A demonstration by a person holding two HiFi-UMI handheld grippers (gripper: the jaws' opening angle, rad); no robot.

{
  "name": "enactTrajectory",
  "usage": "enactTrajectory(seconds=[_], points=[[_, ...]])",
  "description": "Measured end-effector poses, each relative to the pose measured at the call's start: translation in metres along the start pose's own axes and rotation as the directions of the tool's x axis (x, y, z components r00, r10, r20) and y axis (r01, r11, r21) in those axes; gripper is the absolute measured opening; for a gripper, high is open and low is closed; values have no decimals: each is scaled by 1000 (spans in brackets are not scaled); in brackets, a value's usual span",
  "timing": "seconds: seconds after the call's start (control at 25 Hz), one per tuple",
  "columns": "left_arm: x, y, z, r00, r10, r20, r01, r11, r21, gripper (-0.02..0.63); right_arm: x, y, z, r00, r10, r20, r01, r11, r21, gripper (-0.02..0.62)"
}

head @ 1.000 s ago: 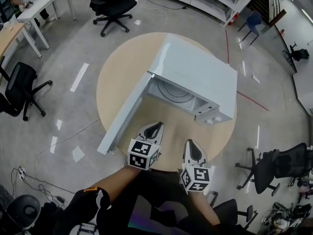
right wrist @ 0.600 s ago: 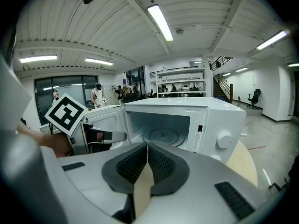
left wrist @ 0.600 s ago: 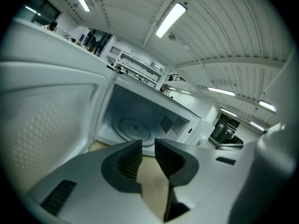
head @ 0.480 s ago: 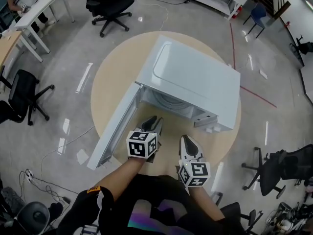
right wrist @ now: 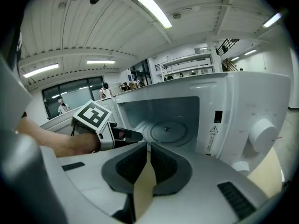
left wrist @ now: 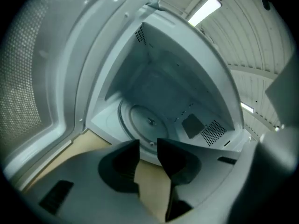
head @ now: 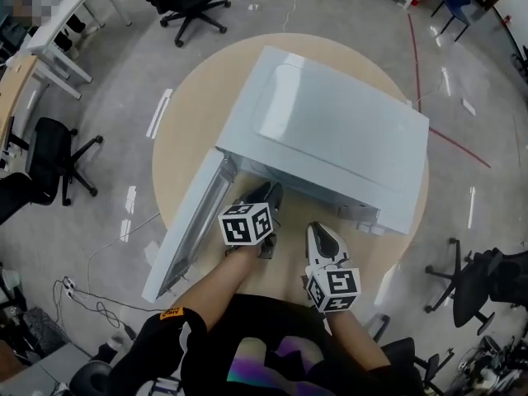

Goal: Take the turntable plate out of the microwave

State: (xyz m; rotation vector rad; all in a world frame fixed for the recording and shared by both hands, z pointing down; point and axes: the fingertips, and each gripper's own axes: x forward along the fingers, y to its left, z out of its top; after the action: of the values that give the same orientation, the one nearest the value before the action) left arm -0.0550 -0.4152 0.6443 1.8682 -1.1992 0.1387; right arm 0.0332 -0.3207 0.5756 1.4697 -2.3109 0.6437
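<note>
Microwave (head: 330, 139) sits on the round wooden table (head: 186, 114), its door (head: 188, 231) swung wide to the left, and both grippers are up at the mouth of the cavity. The left gripper (head: 266, 195) is nosing in at the opening. Its jaws have just been opening and now stand well apart, with nothing between them. In the left gripper view the tips frame the turntable plate (left wrist: 145, 124), which lies flat on the cavity floor inside the microwave, with nothing touching it. The right gripper (head: 324, 239) is just beside the left one, a touch further from the opening. Its jaws are closed, tips meeting, gripping nothing. In the right gripper view the plate lies in the middle of the cavity floor, and the left gripper's tips point at the cavity's left side.
</note>
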Motion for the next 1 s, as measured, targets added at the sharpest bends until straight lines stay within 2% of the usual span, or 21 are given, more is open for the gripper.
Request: enactTrajectory(seconds=[0.24,0.64,0.8,1.0], points=[[24,19,-3,999,34,-37,-37,996,-76,146,31,-8,0,999,46,-20,-46,999,28,18],[40,25,6,1000,-1,-16,-3,979,-202,146,58,-13,-13,995,80,-52,-75,993,96,18],[40,31,7,1000,-11,-6,9,964,-267,146,69,-17,-20,993,101,-60,-86,974,210,17],[41,32,8,1000,-10,-7,7,950,-311,144,88,-21,-28,989,141,-54,-108,911,398,18]])
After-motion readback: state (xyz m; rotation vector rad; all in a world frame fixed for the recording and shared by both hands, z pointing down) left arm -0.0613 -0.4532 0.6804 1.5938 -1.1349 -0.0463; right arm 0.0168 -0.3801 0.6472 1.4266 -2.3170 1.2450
